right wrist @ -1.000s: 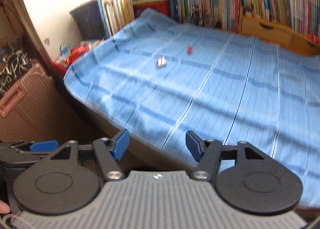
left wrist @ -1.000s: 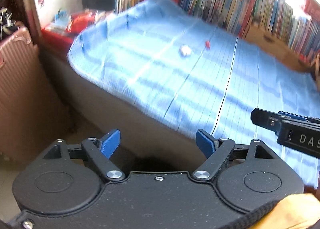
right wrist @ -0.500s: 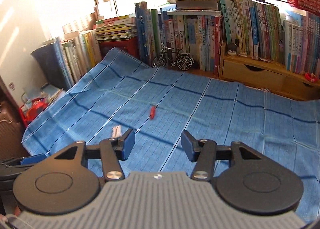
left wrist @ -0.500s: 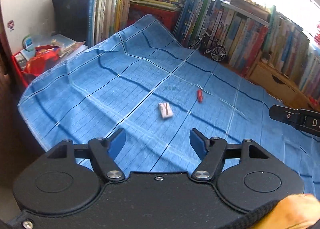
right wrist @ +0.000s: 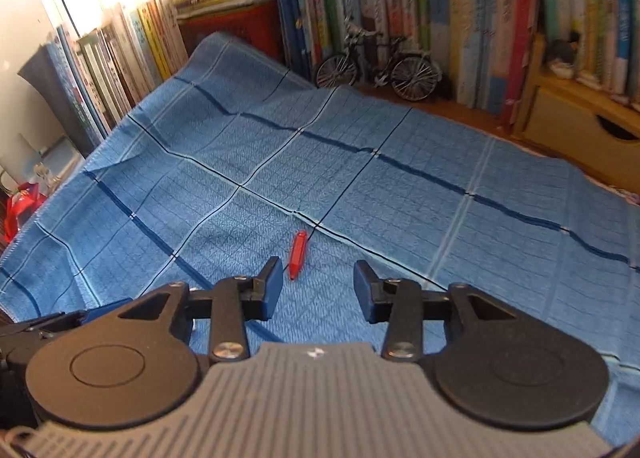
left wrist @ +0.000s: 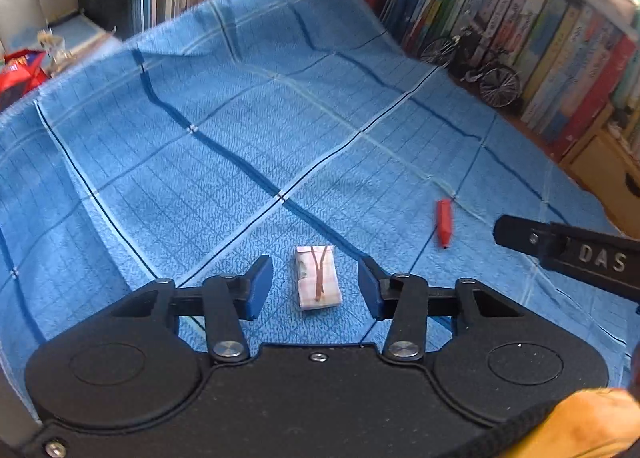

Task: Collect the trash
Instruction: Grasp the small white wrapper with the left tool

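Observation:
A small white folded wrapper (left wrist: 318,277) with a brown streak lies on the blue checked cloth (left wrist: 240,129). My left gripper (left wrist: 316,286) is open, its blue fingers on either side of the wrapper without touching it. A small red piece of trash (left wrist: 444,222) lies to the right of the wrapper. In the right wrist view the same red piece (right wrist: 298,254) lies just ahead of and slightly left of centre of my right gripper (right wrist: 318,290), which is open with nothing between its fingers. Part of the right gripper's black body shows at the right edge of the left wrist view.
Rows of upright books (right wrist: 440,9) line the back and left edges of the cloth. A model bicycle (right wrist: 376,65) stands in front of them. A wooden drawer box (right wrist: 584,129) sits at the back right. Red packaging (left wrist: 18,73) lies beyond the cloth's left edge.
Both grippers have moved forward and down over the cloth. The white wrapper now sits between the left fingers, and the red piece is close in front of the right gripper.

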`<state>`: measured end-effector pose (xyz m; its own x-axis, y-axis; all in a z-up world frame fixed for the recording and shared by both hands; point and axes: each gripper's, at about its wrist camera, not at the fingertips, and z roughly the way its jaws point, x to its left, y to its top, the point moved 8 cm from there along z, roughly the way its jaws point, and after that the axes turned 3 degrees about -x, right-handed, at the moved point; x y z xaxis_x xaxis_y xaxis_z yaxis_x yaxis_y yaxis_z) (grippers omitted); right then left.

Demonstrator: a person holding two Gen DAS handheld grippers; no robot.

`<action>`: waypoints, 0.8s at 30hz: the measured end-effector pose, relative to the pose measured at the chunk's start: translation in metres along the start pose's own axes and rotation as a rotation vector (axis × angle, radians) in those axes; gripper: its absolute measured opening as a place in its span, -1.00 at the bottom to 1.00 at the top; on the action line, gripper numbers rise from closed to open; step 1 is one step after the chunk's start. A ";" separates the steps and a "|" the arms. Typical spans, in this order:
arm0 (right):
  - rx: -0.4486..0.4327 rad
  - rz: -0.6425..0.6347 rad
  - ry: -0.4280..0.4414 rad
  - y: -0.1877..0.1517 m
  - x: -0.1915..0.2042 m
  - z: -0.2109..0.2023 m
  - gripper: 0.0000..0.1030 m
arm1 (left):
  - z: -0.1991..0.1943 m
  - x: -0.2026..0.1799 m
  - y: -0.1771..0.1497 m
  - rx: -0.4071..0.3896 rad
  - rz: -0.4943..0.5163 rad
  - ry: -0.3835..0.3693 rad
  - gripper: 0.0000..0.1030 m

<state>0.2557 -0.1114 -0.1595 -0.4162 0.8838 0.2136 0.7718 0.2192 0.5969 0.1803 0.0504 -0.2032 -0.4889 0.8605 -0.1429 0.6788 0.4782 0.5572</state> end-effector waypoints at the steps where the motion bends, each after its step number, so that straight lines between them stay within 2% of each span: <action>1: 0.012 -0.002 0.005 0.001 0.001 0.011 -0.10 | 0.006 0.001 -0.001 0.008 -0.005 0.003 -0.16; 5: 0.050 -0.007 0.024 0.002 0.009 0.045 -0.10 | 0.021 0.004 -0.005 0.028 -0.016 0.022 -0.16; 8: 0.076 -0.016 0.038 0.001 0.013 0.064 -0.10 | 0.022 0.002 -0.004 0.012 0.002 0.034 -0.15; 13: 0.097 -0.041 0.056 -0.001 0.021 0.081 -0.10 | 0.023 -0.002 -0.003 0.003 0.000 0.038 -0.17; 17: 0.094 -0.086 0.071 0.001 0.023 0.082 -0.10 | 0.021 -0.004 -0.002 0.007 -0.008 0.021 -0.56; 19: 0.099 -0.105 0.069 0.000 0.019 0.080 -0.08 | 0.019 -0.006 -0.002 0.003 -0.007 0.019 -0.56; 21: 0.109 -0.110 0.066 -0.002 0.014 0.078 0.05 | 0.018 -0.007 -0.002 0.000 -0.005 0.018 -0.56; 24: 0.107 -0.122 0.043 -0.005 0.004 0.072 0.03 | 0.016 -0.008 -0.002 0.000 -0.005 0.016 -0.56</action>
<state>0.2848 -0.0788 -0.2176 -0.5280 0.8301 0.1791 0.7603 0.3682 0.5351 0.1921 0.0458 -0.2163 -0.5012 0.8551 -0.1322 0.6763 0.4825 0.5566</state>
